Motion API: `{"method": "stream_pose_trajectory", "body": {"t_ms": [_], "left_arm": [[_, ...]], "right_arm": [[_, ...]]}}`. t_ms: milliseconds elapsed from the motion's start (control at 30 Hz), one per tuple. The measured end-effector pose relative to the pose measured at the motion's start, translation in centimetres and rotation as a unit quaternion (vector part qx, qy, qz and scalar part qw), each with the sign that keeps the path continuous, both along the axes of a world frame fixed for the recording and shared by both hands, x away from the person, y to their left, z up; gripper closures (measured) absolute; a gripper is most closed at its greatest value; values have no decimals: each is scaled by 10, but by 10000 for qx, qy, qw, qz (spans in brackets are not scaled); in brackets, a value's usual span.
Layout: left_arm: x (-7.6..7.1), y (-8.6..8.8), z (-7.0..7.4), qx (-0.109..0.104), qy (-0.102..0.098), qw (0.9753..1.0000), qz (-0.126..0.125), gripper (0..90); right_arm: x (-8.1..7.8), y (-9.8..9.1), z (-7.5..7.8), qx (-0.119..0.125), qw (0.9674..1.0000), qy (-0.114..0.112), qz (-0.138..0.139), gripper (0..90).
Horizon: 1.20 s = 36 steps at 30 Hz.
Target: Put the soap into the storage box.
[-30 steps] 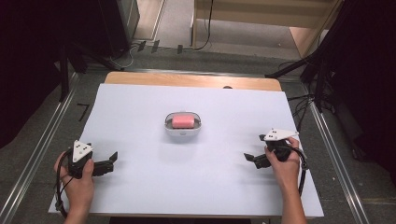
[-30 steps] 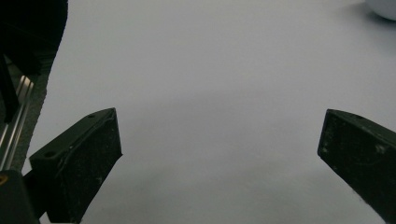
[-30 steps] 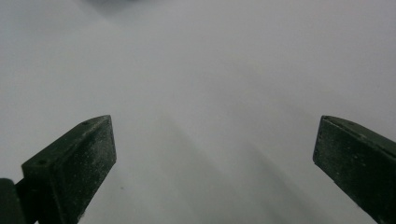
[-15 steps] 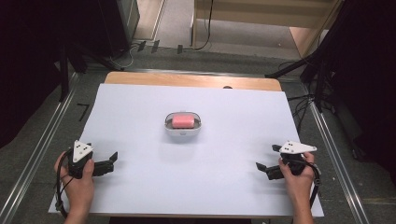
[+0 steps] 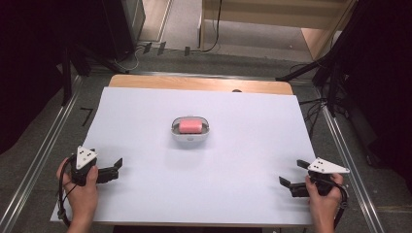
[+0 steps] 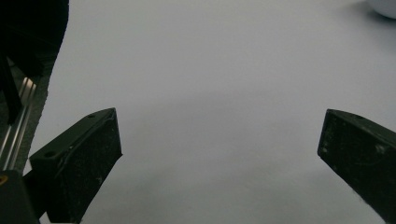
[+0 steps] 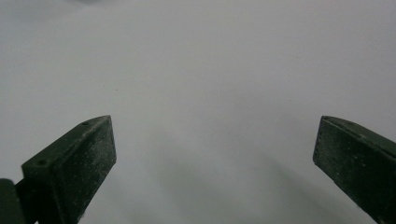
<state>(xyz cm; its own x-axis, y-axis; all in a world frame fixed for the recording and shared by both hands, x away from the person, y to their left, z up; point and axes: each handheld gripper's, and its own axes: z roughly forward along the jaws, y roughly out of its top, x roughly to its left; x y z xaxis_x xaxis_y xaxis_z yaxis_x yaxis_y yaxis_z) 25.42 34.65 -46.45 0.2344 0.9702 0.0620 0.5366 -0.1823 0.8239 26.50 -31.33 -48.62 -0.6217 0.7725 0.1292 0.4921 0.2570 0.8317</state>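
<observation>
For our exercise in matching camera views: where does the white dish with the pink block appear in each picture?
High view: the white dish sits mid-table, pink block inside.
Left gripper view: a white rim at the top right corner, probably the dish.
Right gripper view: cannot tell.
Shared landmark: the white tabletop.

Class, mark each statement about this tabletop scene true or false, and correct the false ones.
1. A pink block lies inside the white dish. True.
2. The left gripper is shut on the dish. False: its jaws are open, holding nothing.
3. The right gripper is open. True.
4. The dish sits at the table's near right corner. False: it sits around the middle.
</observation>
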Motion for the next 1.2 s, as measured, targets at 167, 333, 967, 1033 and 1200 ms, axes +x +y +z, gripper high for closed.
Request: {"method": "stream_pose_trajectory", "body": {"t_ms": [167, 333, 967, 1033, 1200], "left_arm": [[0, 0, 0, 1, -8, 10000, -5, 1], [0, 0, 0, -4, -2, 10000, -1, 1], [1, 2, 0, -95, 19, 10000, 11, 1], [1, 2, 0, -95, 22, 10000, 12, 1], [1, 2, 0, -128, 9, 9999, 14, 1]], "right_arm": [[-10, -12, 0, 156, 9997, -81, -194, 0], [-15, -17, -1, 231, 9991, -158, -321, 0], [-22, -23, -2, 483, 9953, -523, -652, 0], [-22, -22, -2, 441, 9956, -521, -635, 0], [-21, -19, -2, 348, 9965, -465, -595, 0]]}}
